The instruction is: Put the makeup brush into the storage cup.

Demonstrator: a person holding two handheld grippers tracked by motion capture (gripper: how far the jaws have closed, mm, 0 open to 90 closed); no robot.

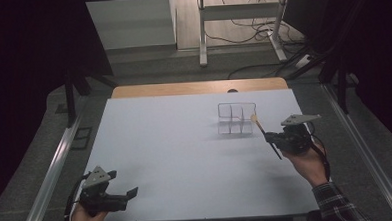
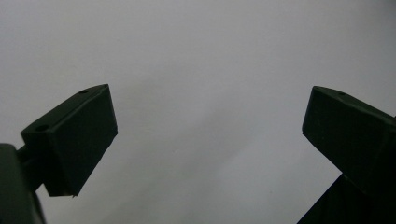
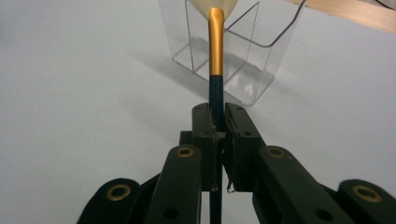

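A clear plastic organizer (image 1: 237, 118) with several compartments stands on the white table top (image 1: 176, 151), right of centre. My right gripper (image 1: 270, 137) is shut on the dark handle of a brush (image 1: 263, 131) just right of the organizer. In the right gripper view the brush (image 3: 216, 51) shows a gold ferrule and pale bristles, its tip up against the organizer (image 3: 261, 56), with the gripper (image 3: 218, 116) clamped on the handle. My left gripper (image 1: 132, 193) rests open near the front left corner; in its own view the gripper (image 2: 210, 135) has nothing between the jaws.
A wooden strip (image 1: 198, 87) runs along the table's far edge. Metal rails (image 1: 56, 166) flank both sides. Beyond the table stand desk legs and floor cables (image 1: 260, 32).
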